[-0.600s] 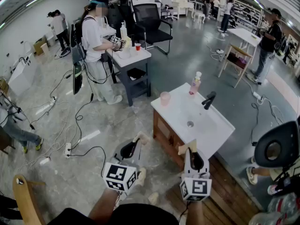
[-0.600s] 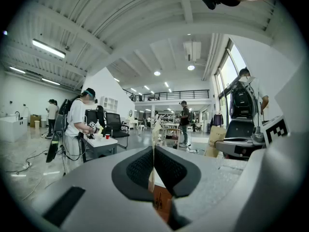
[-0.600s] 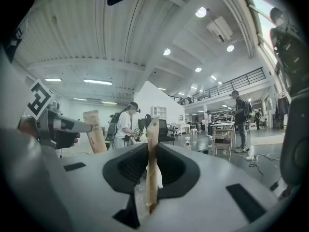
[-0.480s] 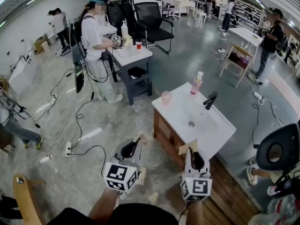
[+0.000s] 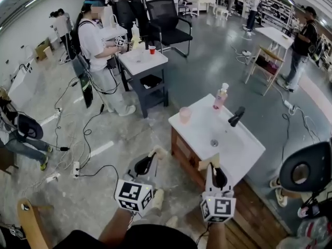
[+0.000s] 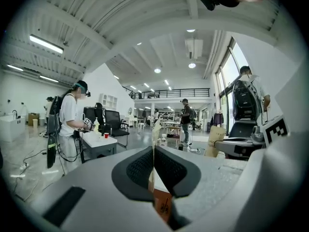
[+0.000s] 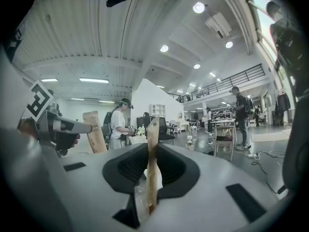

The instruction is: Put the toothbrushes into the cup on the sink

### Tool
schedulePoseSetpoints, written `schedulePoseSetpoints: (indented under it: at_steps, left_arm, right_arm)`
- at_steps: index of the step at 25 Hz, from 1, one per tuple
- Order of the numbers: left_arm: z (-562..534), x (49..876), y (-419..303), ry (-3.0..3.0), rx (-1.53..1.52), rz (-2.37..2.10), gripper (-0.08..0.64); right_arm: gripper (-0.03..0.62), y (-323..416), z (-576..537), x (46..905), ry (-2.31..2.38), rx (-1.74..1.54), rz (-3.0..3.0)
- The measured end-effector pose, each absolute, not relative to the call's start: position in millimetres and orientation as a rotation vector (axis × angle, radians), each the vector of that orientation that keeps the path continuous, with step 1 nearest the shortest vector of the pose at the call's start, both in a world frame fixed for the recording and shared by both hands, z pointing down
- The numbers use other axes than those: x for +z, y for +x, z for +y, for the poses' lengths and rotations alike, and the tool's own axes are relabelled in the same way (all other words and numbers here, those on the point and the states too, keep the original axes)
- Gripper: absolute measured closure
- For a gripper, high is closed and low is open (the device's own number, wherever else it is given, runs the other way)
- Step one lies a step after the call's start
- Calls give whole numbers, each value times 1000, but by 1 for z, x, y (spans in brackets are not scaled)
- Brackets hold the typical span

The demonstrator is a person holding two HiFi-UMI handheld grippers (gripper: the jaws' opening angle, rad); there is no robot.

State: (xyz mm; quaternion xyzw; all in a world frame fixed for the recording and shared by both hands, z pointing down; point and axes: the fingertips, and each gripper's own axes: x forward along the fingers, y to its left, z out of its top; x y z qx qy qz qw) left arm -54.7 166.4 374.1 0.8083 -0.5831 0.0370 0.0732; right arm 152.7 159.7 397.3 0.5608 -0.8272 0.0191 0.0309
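Observation:
Both grippers hang in front of a white sink top [image 5: 248, 150] on a wooden cabinet. My left gripper [image 5: 148, 161] is shut on a toothbrush in a flat tan card pack [image 5: 157, 151], seen edge-on between the pads [image 6: 153, 140]. My right gripper [image 5: 213, 171] is shut on a second tan toothbrush pack [image 5: 207, 163], which stands upright between its jaws [image 7: 152, 153]. A pink cup [image 5: 184, 114] stands at the sink top's far left corner, well beyond both grippers. From the right gripper view the left gripper's pack [image 7: 94, 132] shows at the left.
A black faucet [image 5: 236, 115] and a pink soap bottle [image 5: 221, 96] stand at the back of the basin. Cables lie on the grey floor at the left. A person works at a small table [image 5: 141, 61] further back. A black round chair back [image 5: 305, 169] is at the right.
Both grippers keep their place and their grip. The head view has shifted a little, so the sink sits slightly lower and further right in the frame.

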Motion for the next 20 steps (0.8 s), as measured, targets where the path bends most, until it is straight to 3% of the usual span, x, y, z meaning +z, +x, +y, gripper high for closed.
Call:
schedulePoseSetpoints:
  at_steps: [20]
  left_arm:
    - [0,391,-100,2485,124,-1564,557]
  right_arm:
    - [538,96,11,412,1828,112,-2429]
